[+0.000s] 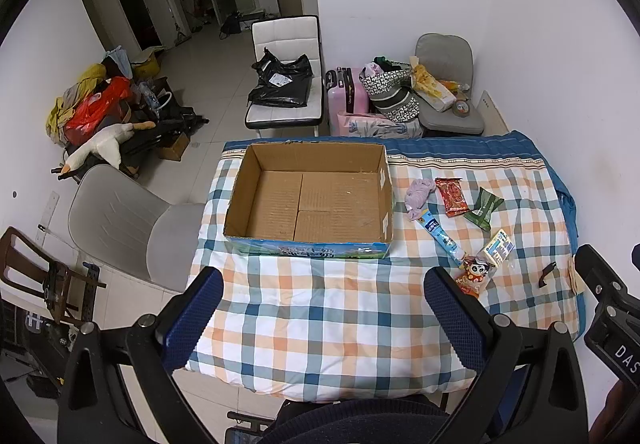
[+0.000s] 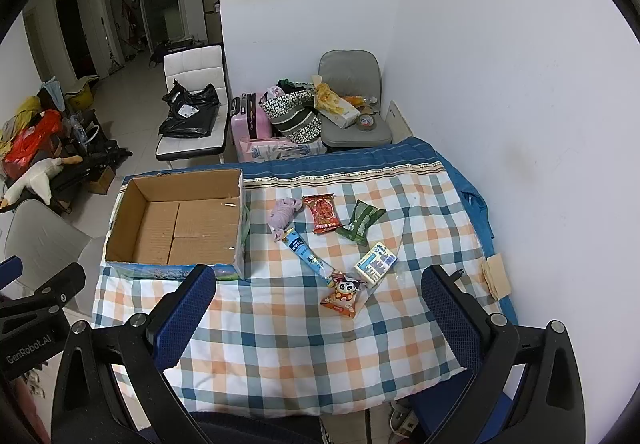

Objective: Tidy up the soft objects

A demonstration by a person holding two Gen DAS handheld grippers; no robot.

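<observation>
We've got both tools hovering over the near edge of the checked quilt [image 1: 320,324]; the left gripper [image 1: 324,320] is spread wide with nothing between its blue pads, and the right gripper [image 2: 320,320] is the same, wide open and holding nothing; the stretch of quilt right under both is bare, so there's room there.

A bit further in on the right sits the panda snack bag [image 2: 343,294], touching the tip of the long blue tube packet [image 2: 306,254]; just beside it is the white-and-blue packet [image 2: 375,263]; a small black clip [image 1: 546,274] lies near the quilt's right edge.

Past those come the green packet [image 2: 360,222], the red packet [image 2: 322,212] and the crumpled lilac cloth [image 2: 283,215], close together in a row.

The open cardboard box [image 1: 240,187] takes the left half, empty inside, its wall just beside the cloth.

Beyond the far edge a grey chair [image 2: 352,131], a pink suitcase [image 2: 249,117] and a white chair [image 2: 192,139] crowd the wall.
</observation>
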